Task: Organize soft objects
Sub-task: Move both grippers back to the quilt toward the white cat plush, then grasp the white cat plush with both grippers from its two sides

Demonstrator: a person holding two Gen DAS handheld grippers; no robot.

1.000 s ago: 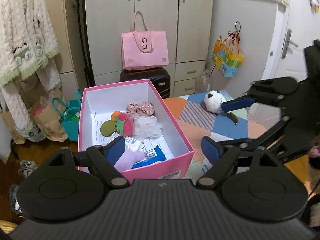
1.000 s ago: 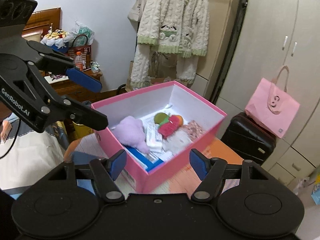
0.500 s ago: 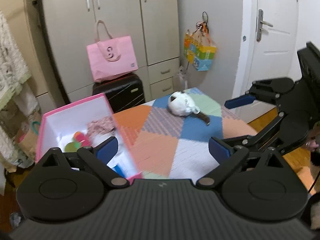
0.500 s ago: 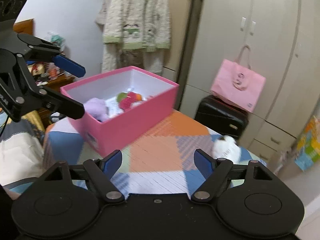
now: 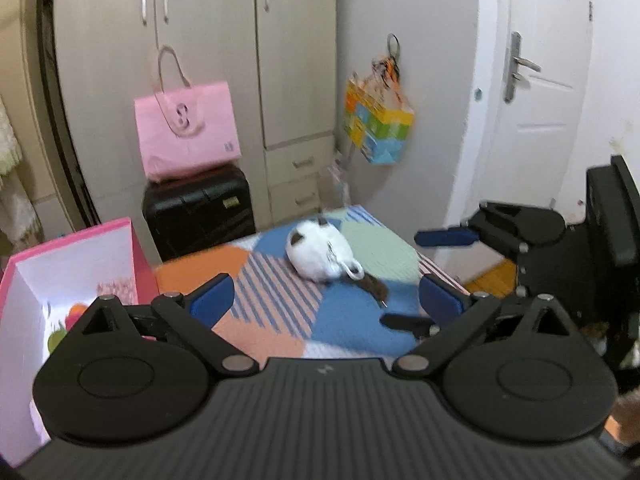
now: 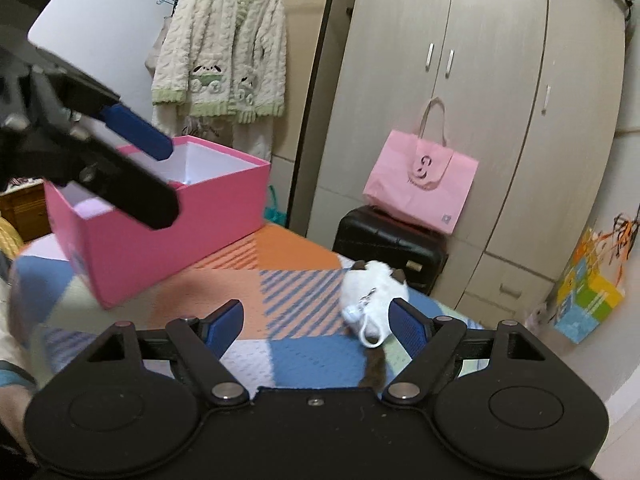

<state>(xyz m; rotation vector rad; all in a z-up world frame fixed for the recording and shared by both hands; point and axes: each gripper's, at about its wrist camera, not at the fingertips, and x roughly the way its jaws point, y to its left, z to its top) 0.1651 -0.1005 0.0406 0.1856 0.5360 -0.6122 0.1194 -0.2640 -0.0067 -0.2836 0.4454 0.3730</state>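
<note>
A white plush toy with brown ears and a brown tail lies on the patchwork table cover; it also shows in the right wrist view. A pink box with soft things inside stands at the left; it also shows in the right wrist view. My left gripper is open and empty, short of the plush. My right gripper is open and empty, its right pad close to the plush. The right gripper shows in the left wrist view, the left gripper in the right wrist view.
A black suitcase with a pink tote bag on it stands behind the table, before the wardrobe. A colourful bag hangs by the door. A fuzzy jacket hangs behind the box.
Both grippers have swung right, away from the pink box toward the white plush toy, which is now near the middle of both views. Both stayed open and empty.
</note>
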